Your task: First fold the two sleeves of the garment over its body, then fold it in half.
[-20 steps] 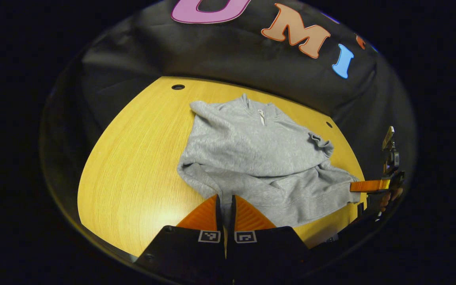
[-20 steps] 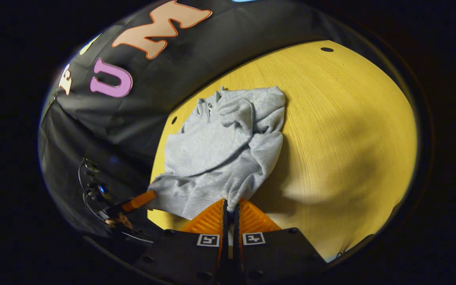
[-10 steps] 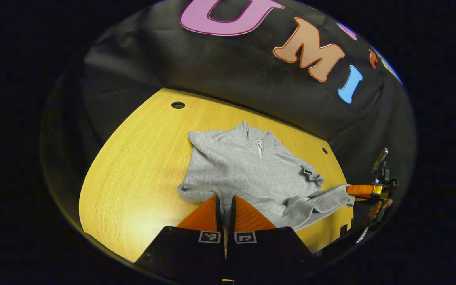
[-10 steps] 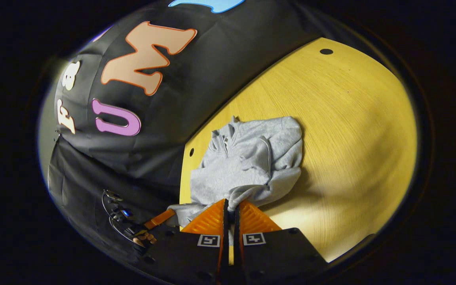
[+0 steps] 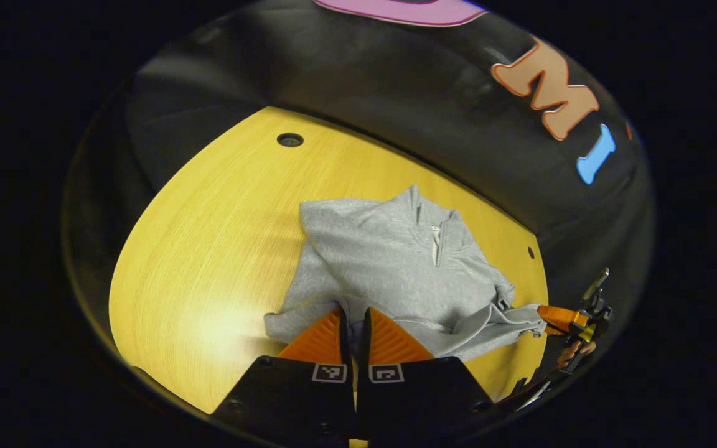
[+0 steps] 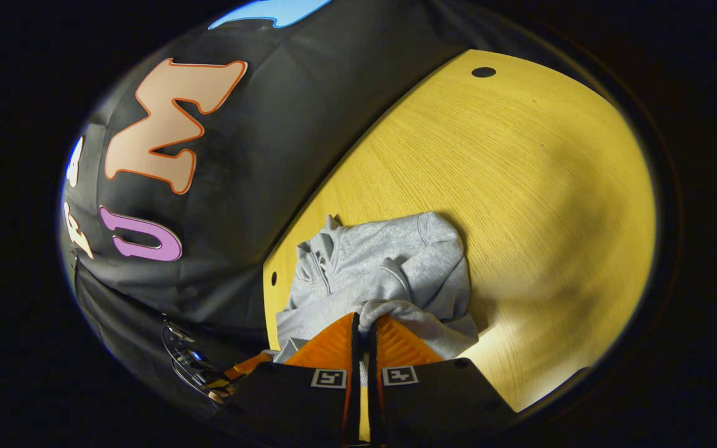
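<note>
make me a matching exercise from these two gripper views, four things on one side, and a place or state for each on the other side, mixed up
Things:
1. left tool
2. right tool
3. zip collar
4. round hole

Places or states:
A. in the bare table, near the far edge
B. at the sweatshirt's far end
C. shut on the sweatshirt's near left corner
D. shut on the sweatshirt's near right corner

Pairs: 1-C, 2-D, 3-B, 4-A

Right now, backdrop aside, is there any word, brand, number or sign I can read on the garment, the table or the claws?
Grey garment: no print, brand or tag readable.
Wooden table: no text, just round holes.
Left claw and right claw: each shows two square black-and-white coded markers; these are patterns, not words or numbers.
So no readable text.
</note>
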{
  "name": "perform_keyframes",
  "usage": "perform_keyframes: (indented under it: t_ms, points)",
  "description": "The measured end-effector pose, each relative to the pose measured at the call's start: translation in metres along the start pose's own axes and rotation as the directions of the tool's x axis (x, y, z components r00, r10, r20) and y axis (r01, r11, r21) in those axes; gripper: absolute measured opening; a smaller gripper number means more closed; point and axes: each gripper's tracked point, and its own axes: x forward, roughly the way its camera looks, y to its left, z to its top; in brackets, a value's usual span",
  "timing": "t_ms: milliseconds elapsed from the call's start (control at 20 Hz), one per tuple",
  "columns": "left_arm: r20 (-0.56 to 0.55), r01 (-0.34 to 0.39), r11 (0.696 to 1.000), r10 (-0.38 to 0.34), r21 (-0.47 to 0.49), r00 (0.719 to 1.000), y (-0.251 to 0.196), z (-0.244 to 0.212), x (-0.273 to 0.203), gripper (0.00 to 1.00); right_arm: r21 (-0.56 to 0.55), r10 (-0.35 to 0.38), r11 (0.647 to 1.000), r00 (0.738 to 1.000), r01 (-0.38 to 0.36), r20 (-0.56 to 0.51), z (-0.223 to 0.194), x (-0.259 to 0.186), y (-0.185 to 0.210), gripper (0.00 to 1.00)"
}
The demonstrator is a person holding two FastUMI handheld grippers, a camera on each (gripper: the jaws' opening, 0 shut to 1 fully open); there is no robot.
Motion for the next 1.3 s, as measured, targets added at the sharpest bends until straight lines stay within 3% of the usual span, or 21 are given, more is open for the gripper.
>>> perform_keyframes:
  t_ms: [100,200,250,300,350,450,500,650,800,1100,1200,1300]
  points:
    - [-0.005,-0.015,0.999,0.015,-0.032,1.0,0.0,0.005,0.009,0.01,-0.003,-0.019,1.0,1.0,0.019,0.022,0.004,0.01,0.001,0.1]
    - [0.036,-0.008,0.999,0.009,-0.036,0.999,-0.003,0.017,0.015,0.05,-0.008,-0.012,1.0,0.998,0.012,0.059,0.01,0.014,0.008,0.21]
    - [0.074,-0.015,0.999,0.017,-0.029,0.997,-0.002,0.026,0.019,0.21,-0.018,0.003,1.0,0.996,-0.002,0.084,0.013,0.013,0.016,0.47]
    - [0.129,-0.006,1.0,0.009,-0.019,0.992,-0.006,0.035,0.017,0.17,-0.042,0.005,0.999,0.993,0.0,0.116,0.022,0.007,0.019,0.72]
    - [0.192,0.001,1.0,0.001,-0.008,0.981,-0.009,0.047,0.012,0.42,-0.072,0.01,0.997,0.989,0.001,0.149,0.026,0.008,0.022,0.98]
    - [0.299,-0.015,1.0,0.008,0.022,0.954,-0.009,0.068,-0.001,0.93,-0.133,0.013,0.991,0.973,0.018,0.229,0.041,-0.002,0.027,0.95]
    - [0.34,-0.029,0.999,0.015,0.037,0.94,-0.011,0.076,-0.011,0.96,-0.161,0.021,0.987,0.963,0.023,0.269,0.049,-0.011,0.033,0.95]
    - [0.435,-0.096,0.99,0.043,0.101,0.899,-0.014,0.091,-0.031,0.96,-0.281,0.054,0.958,0.929,0.055,0.367,0.06,-0.038,0.049,0.95]
    - [0.541,-0.177,0.969,0.056,0.174,0.839,-0.021,0.1,-0.063,0.96,-0.41,0.103,0.906,0.887,0.103,0.45,0.057,-0.069,0.068,0.95]
    - [0.709,-0.366,0.891,0.076,0.267,0.701,-0.039,0.089,-0.125,0.96,-0.551,0.197,0.797,0.757,0.247,0.623,0.047,-0.135,0.092,0.95]
    - [0.738,-0.407,0.875,0.091,0.261,0.669,-0.041,0.082,-0.141,0.96,-0.594,0.223,0.743,0.723,0.307,0.654,0.039,-0.149,0.097,0.96]
    - [0.752,-0.41,0.871,0.075,0.27,0.655,-0.05,0.073,-0.153,0.94,-0.617,0.252,0.689,0.673,0.38,0.695,0.038,-0.166,0.099,0.96]
